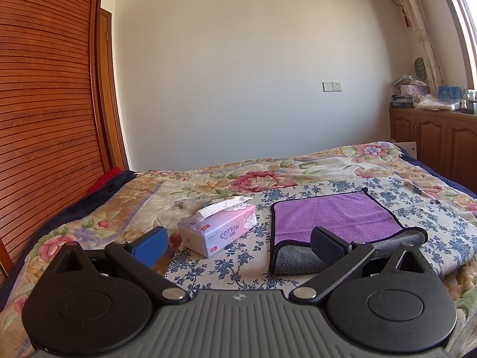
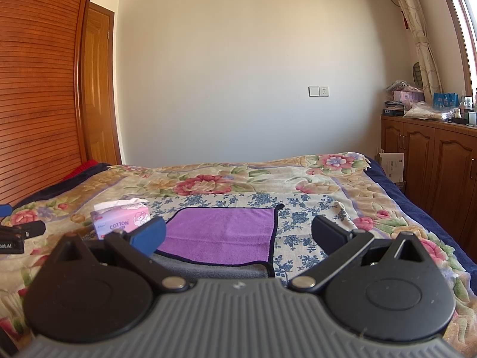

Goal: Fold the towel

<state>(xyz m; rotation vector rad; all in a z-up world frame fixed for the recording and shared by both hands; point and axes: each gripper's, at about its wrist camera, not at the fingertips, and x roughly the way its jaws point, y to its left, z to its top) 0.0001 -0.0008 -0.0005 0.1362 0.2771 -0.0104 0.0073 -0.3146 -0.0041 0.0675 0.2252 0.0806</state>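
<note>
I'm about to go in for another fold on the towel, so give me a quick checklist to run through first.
1. Left gripper open, nothing held: ok.
2. Right gripper open, nothing held: ok.
3. Purple towel flat on the bed, near edge already turned over to grey: ok.
4. Tissue box apart from the towel: ok.
5. Right gripper facing the towel: ok.
6. Towel's near left corner visible: cannot tell, a finger hides it.

Home bedroom, floral-blanketed bed [image 1: 268,176], slatted wooden wardrobe [image 1: 44,119], curtained window [image 2: 423,44]
</note>
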